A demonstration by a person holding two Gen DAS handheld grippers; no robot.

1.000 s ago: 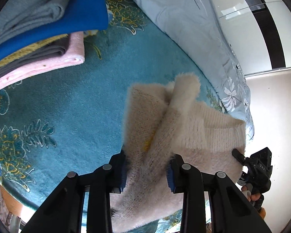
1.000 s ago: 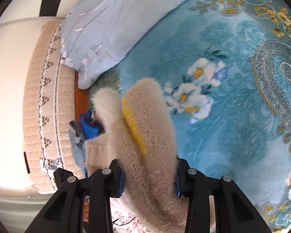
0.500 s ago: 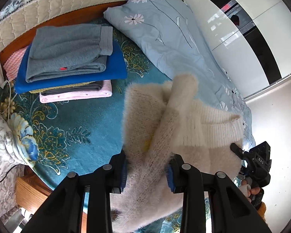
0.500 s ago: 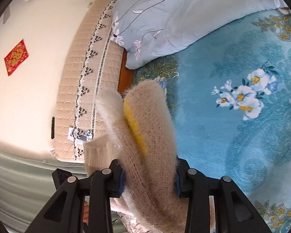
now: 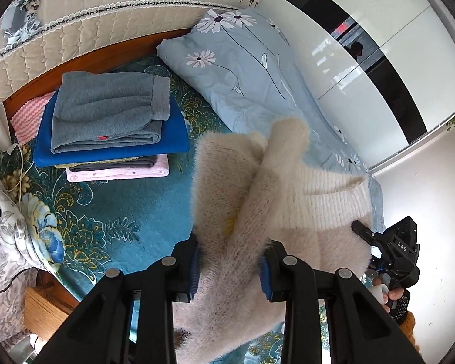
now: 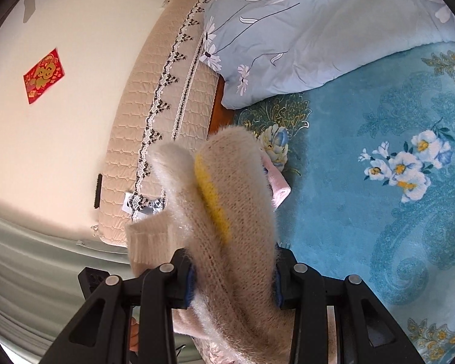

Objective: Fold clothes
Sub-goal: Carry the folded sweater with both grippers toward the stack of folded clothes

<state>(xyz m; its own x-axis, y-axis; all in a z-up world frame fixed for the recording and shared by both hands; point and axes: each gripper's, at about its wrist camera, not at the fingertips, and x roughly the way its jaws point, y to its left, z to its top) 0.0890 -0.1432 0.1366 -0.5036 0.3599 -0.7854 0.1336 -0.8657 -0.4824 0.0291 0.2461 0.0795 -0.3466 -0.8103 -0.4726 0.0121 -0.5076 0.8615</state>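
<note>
Right claw (image 5: 359, 230), marked "DAS", grips sweater (image 5: 288, 200).

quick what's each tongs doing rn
left tongs: shut on the fuzzy cream sweater
right tongs: shut on the same sweater

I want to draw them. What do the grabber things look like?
Both the left gripper and the right gripper are black, with two angular arms, round silver bolts and blue pads on the fingertips. The right one's black body carries white letters, DAS.

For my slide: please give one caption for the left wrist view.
Left claw grips fuzzy cream sweater above folded clothes stack.
</note>
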